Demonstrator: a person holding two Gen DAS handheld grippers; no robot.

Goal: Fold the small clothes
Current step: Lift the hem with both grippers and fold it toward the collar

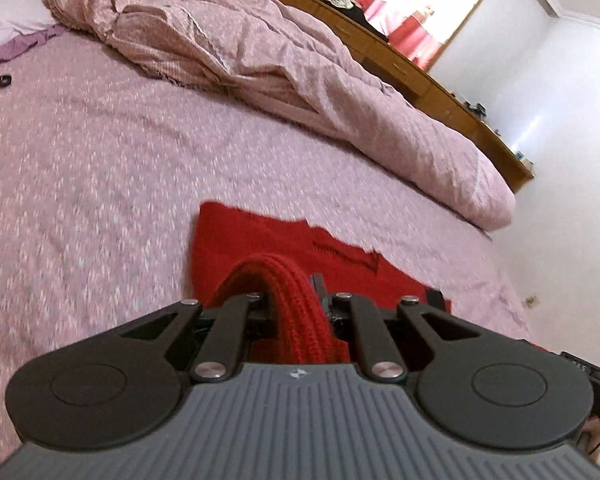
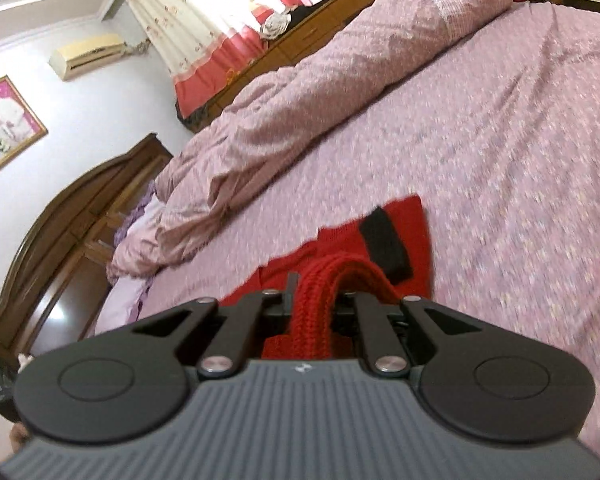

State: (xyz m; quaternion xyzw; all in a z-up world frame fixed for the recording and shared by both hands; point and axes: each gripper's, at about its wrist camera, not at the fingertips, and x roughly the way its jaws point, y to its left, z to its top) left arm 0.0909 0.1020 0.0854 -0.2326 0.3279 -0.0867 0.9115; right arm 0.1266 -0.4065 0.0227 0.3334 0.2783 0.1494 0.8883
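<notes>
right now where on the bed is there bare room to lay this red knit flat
Bare sheet lies open between the red garment and the pillow, apart from a small dark object. In the right wrist view, more sheet lies open to the garment's right. The bunched duvet crowds the far side. Both the left gripper and right gripper grip ribbed edges.

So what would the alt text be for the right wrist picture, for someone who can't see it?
The right gripper is shut on a bunched ribbed edge of a red knitted garment, which has a black cuff and lies on a bed with a pink patterned bedsheet. A rumpled pink quilt lies along the bed's far side, below a curtained window.
</notes>
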